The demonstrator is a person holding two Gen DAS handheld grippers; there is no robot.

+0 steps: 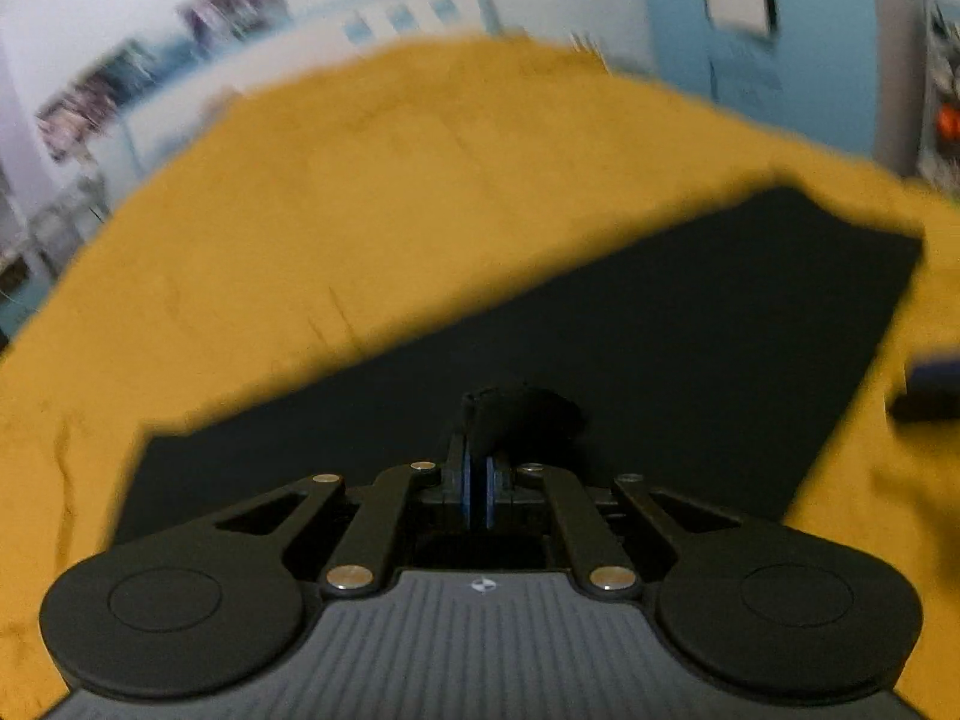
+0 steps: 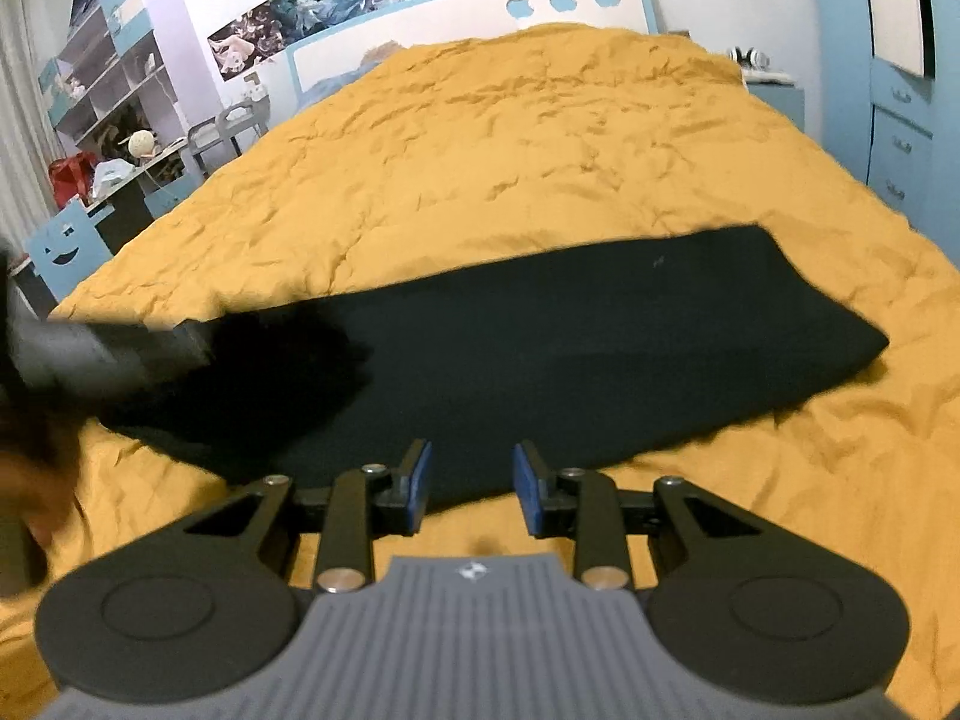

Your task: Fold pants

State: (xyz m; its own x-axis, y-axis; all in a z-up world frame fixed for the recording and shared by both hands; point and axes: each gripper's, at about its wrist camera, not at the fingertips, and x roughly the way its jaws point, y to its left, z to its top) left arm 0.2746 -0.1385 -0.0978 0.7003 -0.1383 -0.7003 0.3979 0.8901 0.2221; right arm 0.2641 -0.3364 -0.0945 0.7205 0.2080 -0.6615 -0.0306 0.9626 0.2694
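Note:
Black pants lie in a long folded strip across a yellow bedspread. In the left wrist view the pants fill the middle, blurred by motion. My left gripper is shut on a bunched end of the black pants fabric. It also shows in the right wrist view as a blurred shape at the pants' left end. My right gripper is open and empty, just above the near edge of the pants. Its blue pads stand apart. It shows at the right edge of the left wrist view.
A white and blue headboard stands at the far end of the bed. Shelves and a cluttered desk are at the left. Blue drawers and a wardrobe are at the right. A hand is at the left edge.

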